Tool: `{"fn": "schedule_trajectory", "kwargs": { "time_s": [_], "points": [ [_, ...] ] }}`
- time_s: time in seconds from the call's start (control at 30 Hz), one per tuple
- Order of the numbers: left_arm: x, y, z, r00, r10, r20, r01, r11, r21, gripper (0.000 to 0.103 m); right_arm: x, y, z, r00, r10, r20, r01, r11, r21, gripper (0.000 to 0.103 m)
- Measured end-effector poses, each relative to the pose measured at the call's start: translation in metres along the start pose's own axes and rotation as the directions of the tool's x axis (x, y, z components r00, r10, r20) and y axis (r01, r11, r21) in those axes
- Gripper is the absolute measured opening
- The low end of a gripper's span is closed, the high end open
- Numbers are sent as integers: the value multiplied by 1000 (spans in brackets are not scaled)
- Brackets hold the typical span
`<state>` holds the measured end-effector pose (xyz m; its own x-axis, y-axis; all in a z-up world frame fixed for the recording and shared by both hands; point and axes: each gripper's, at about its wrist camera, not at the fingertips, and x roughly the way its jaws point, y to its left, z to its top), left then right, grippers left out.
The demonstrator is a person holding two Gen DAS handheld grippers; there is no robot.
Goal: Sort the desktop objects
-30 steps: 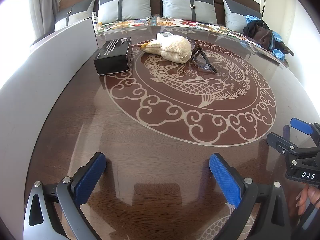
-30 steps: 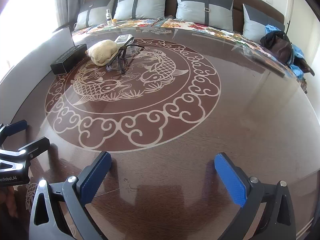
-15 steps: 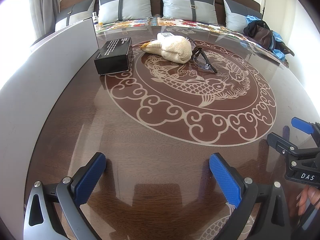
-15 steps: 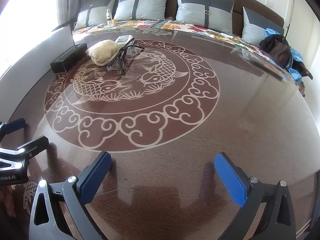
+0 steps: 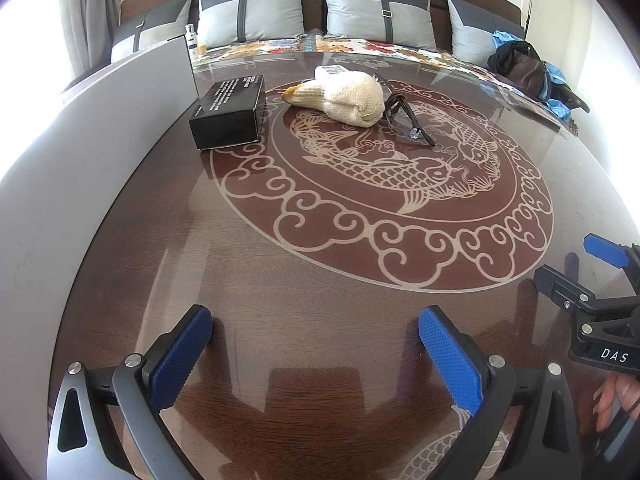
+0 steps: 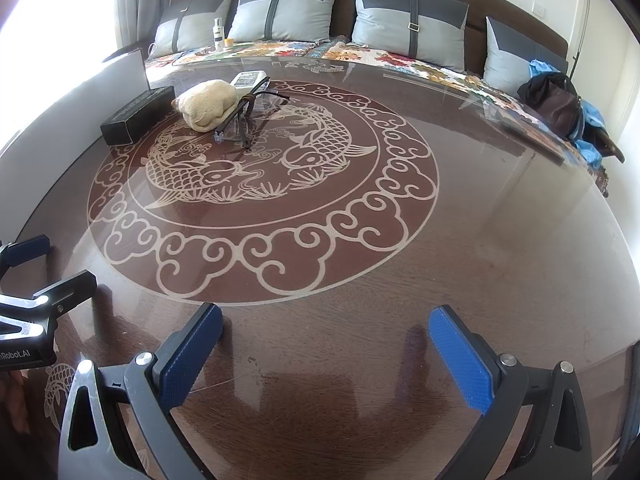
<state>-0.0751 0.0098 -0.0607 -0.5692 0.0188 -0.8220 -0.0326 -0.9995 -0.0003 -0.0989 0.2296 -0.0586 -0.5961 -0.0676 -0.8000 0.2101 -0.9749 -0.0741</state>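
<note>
Nothing grabbed yet: left gripper (image 5: 314,344) and right gripper (image 6: 326,342) both hover with fingers spread, well short of the box (image 5: 227,111). Glove (image 5: 344,96) sits just right of the box, glasses (image 5: 404,118) touching it. I'd lift the glasses first, gently.

Dark brown wood-grain tabletop (image 5: 304,332) with a cream koi-and-cloud medallion (image 5: 400,184) on reddish brown; black box (image 5: 228,114) with white print; cream knitted glove (image 5: 344,96), yellow-tipped; grey cushions (image 5: 376,8) with dark bands; blue-padded left gripper (image 5: 312,356) and right gripper (image 6: 324,360).
</note>
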Motion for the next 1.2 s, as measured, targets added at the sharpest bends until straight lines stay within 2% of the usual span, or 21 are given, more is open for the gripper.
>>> {"fn": "schedule_trajectory", "kwargs": {
  "time_s": [0.77,0.87,0.93,1.03,1.2],
  "points": [
    [0,1,-1,1000,-4,0,4,1000,0,103,0,0,0,1000,-3,2,3,1000,-4,103],
    [0,1,3,999,-14,-35,15,1000,19,103,0,0,0,1000,-3,2,3,1000,-4,103],
    [2,5,11,998,-29,-50,29,999,15,103,0,0,0,1000,-4,2,4,1000,-5,103],
    [5,19,37,999,-36,-17,35,999,-16,103,0,0,0,1000,-5,3,5,1000,-6,103],
    [26,44,103,999,34,4,-34,998,-51,103,0,-1,0,1000,-5,3,5,1000,-6,103]
  ]
}}
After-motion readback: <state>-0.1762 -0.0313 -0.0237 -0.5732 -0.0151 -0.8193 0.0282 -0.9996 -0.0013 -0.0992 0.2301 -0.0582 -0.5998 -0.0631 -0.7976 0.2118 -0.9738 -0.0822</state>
